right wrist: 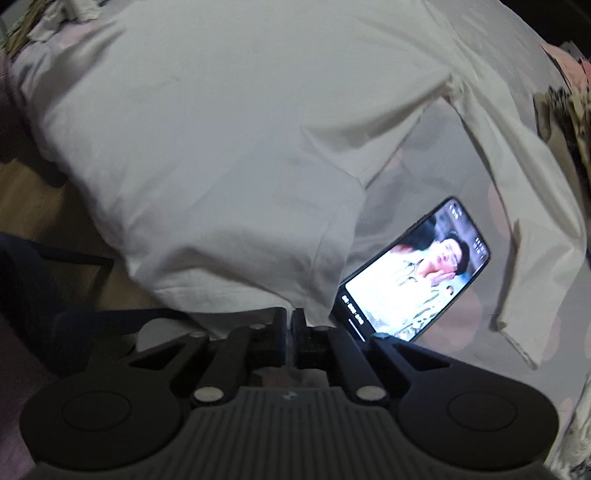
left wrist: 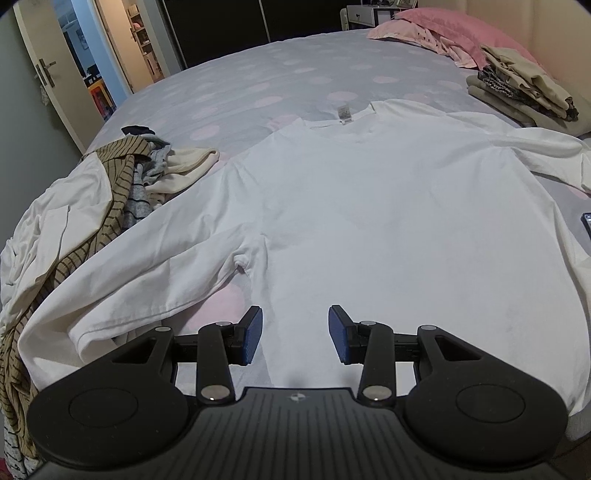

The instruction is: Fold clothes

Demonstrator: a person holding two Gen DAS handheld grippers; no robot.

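The white long-sleeved cotton shirt [left wrist: 369, 206] lies spread across the frame's middle on the dotted grey bed [left wrist: 258, 81]. Left tool [left wrist: 295, 334] hangs spread, empty, lower centre. Right tool [right wrist: 290, 321] is pressed together, apparently pinching the hem corner; lift slowly, clear of the lit phone [right wrist: 413, 273].

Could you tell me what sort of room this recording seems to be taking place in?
Most likely a home bedroom: a wide bed with a dotted sheet, pink pillows at its head, and a door opening to another room.

Right gripper [right wrist: 291, 317] pinching white shirt [right wrist: 207, 129] hem
Jaws closing together on the fabric; lit phone [right wrist: 417, 273] lying beside it on the bedsheet [right wrist: 454, 166].
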